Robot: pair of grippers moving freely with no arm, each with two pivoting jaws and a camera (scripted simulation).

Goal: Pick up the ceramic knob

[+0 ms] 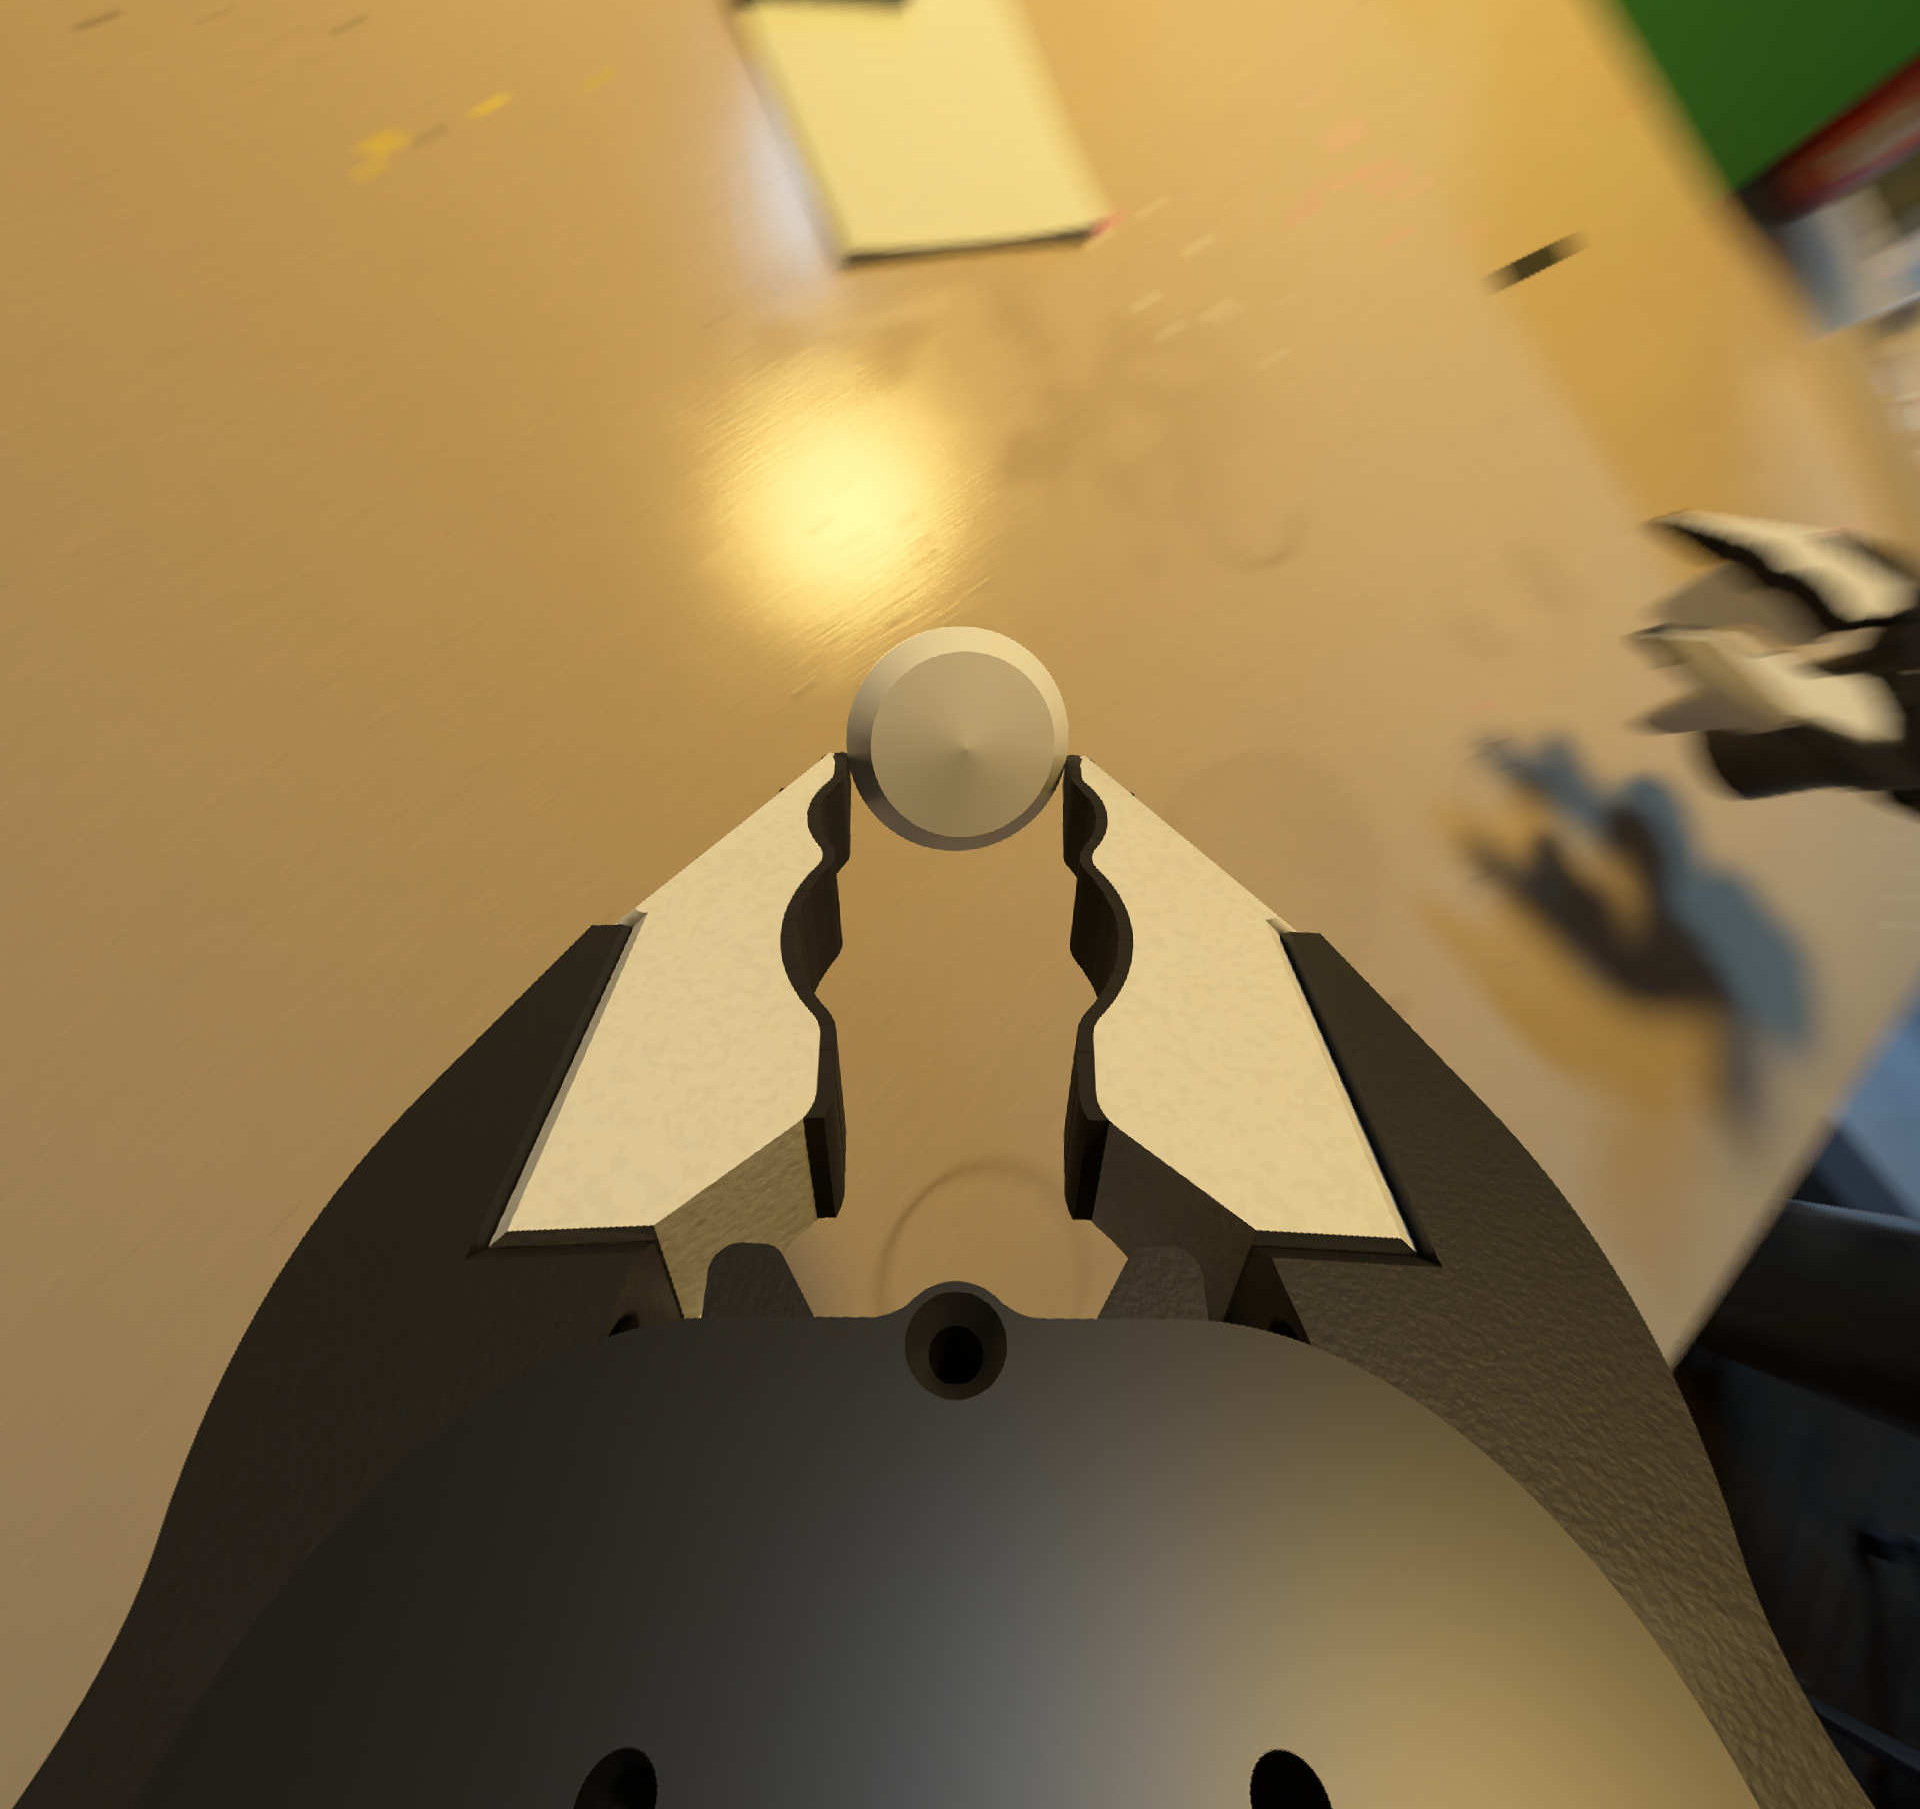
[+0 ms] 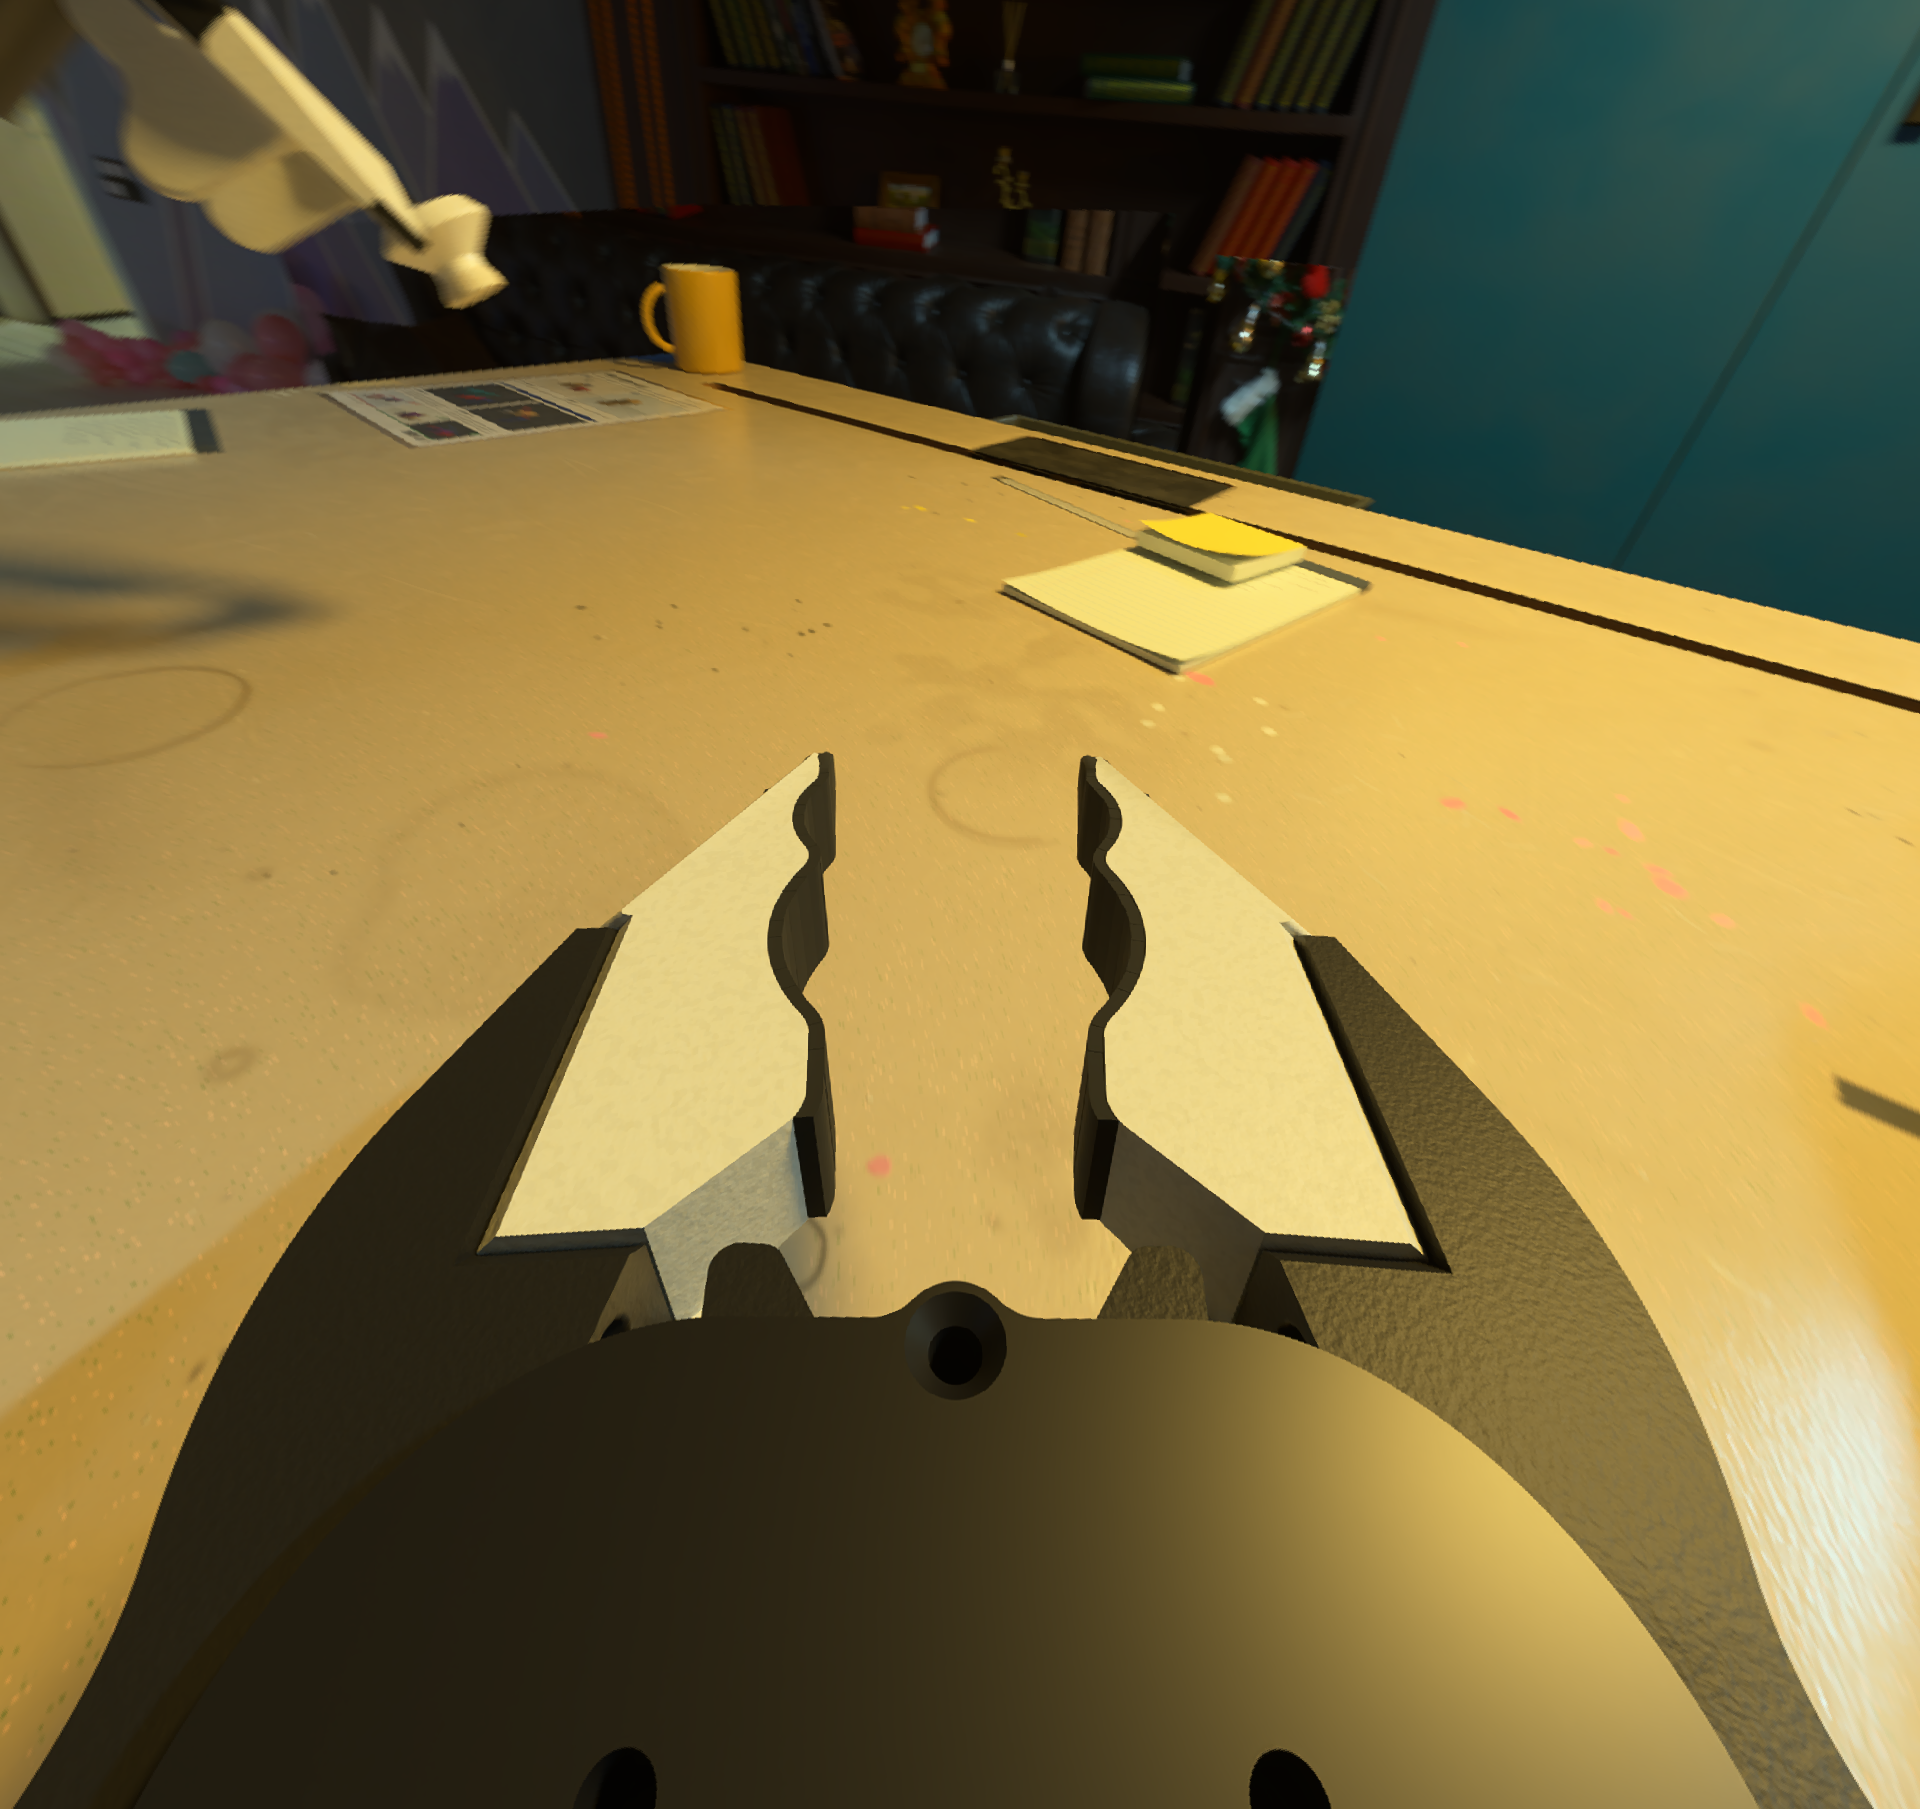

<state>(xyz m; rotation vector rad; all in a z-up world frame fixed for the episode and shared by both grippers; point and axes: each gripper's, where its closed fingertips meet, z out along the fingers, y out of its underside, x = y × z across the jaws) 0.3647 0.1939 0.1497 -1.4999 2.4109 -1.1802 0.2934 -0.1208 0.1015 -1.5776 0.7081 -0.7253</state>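
Left tongs (image 1: pixel 957 772) pinch ceramic knob (image 1: pixel 957 738) between their tips; right tongs (image 2: pixel 956 772) gape empty.

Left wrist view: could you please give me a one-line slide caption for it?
Left hand-held gripper pinches the ceramic knob at its fingertips above the wooden table.
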